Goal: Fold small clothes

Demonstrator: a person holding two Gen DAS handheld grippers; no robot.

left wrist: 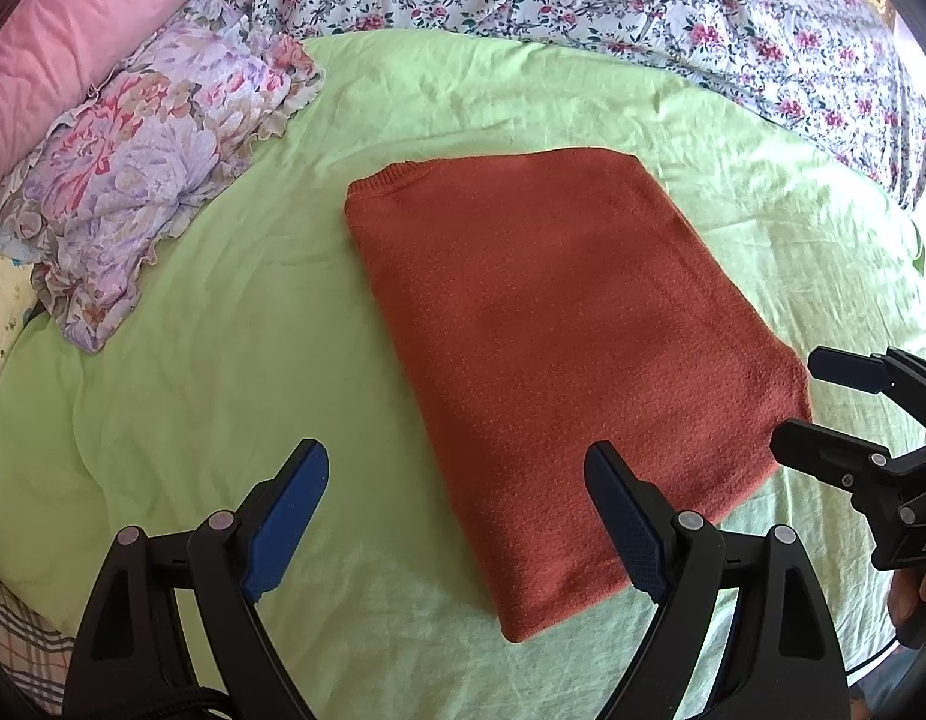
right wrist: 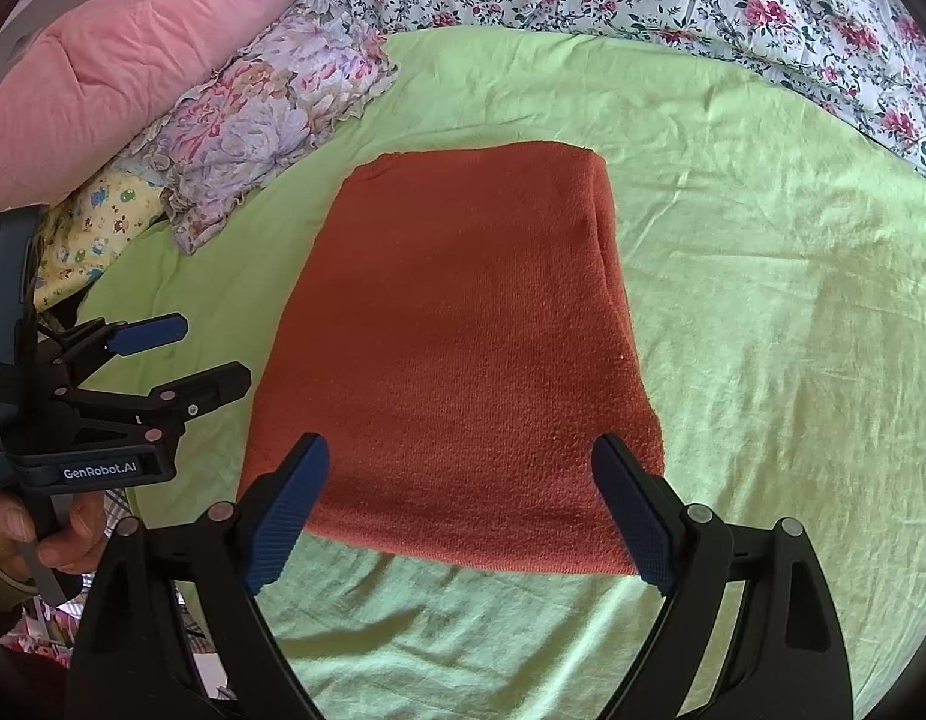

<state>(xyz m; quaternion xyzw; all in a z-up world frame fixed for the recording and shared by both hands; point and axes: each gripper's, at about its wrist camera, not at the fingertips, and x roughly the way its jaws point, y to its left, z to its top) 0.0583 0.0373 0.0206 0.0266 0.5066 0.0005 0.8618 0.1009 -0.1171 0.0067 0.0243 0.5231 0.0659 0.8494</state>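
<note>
Right gripper (left wrist: 823,414) cut off by frame edge, pink quilt (right wrist: 121,72) cropped, sweater's (right wrist: 457,348) sleeves hidden.

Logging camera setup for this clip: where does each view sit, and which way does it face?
Left wrist: on the left tongs, open, facing forward and down over the folded rust-orange sweater; right tongs show at right.
Right wrist: on the right tongs, open, above the sweater's near edge; left tongs and a hand show at left.
Shared: sweater, green sheet, floral pillow.
</note>
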